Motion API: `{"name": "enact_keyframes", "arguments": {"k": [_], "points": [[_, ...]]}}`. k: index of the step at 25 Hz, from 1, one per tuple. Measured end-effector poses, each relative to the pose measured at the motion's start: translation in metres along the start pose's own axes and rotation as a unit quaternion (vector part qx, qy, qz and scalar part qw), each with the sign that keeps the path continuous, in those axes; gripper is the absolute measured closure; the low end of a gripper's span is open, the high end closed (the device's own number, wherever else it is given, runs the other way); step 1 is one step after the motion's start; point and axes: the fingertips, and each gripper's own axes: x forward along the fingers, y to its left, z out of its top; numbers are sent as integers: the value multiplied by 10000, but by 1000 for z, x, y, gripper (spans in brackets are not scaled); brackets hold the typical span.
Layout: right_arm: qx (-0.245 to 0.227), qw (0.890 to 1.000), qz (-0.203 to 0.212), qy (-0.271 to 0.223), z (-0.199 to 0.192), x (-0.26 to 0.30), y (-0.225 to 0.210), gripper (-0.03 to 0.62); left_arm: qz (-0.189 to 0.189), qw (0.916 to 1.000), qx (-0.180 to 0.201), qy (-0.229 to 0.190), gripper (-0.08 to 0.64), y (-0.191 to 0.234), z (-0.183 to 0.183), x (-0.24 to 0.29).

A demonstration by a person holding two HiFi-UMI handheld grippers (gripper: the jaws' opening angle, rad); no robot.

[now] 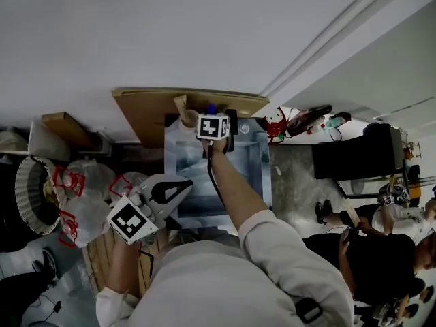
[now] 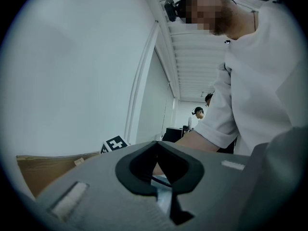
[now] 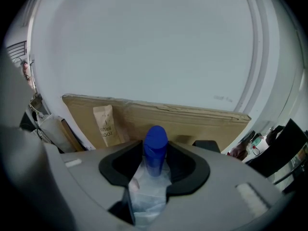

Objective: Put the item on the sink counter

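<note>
Left gripper near the body: jaws fully together, nothing in them. Farther out, right gripper at the sink's far end, jaws half apart, clamped on a blue-capped bottle in clear wrap. Beyond it, a cardboard sheet against the wall.

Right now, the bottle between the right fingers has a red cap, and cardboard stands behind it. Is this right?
Not quite. The cap is blue, not red; the right gripper view shows it. The bottle is between the fingers of the right gripper, cardboard behind it.
</note>
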Motion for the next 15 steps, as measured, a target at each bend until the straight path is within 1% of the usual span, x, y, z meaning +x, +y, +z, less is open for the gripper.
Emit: {"name": "enact_keyframes", "arguments": {"k": [3,6,15], "points": [[-27,10000,4,-60,3,-5,-1,424,-40,10000,45,-11,554,-1,1,3],[-91,9999,-30,-143,8,-7,-3,413,-56,10000,6,6,554,-1,1,4],[-80,9997,-84,-212,10,-15,-10,414,-85,10000,0,-7,554,-3,2,6]]}}
